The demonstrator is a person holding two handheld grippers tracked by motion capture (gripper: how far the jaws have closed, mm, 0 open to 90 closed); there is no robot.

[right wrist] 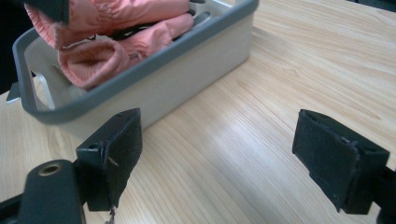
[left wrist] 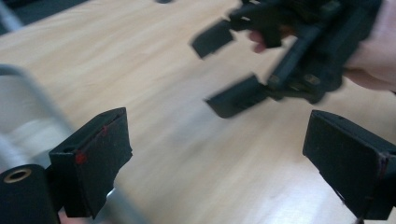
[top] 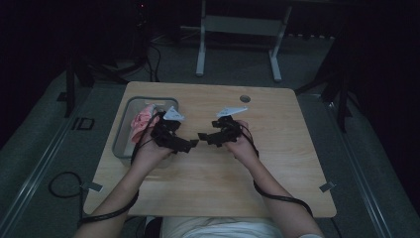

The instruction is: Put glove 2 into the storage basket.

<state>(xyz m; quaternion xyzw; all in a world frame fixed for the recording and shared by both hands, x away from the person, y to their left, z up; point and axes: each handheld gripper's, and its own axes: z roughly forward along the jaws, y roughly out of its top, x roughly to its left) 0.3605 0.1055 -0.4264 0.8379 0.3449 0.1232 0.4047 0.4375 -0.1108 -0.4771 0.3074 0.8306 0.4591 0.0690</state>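
A grey bin stands at the table's left with a pink garment bundled inside. In the right gripper view the bin's rim and the pink garment lie ahead and to the left. My left gripper is beside the bin, pointing right, open and holding nothing. My right gripper points left toward it, a short gap away, also open and holding nothing. In the left gripper view the right gripper hangs blurred with its jaws apart.
The wooden table has a round cable hole near its far edge. A white table frame stands on the floor beyond. Cables trail off the left side.
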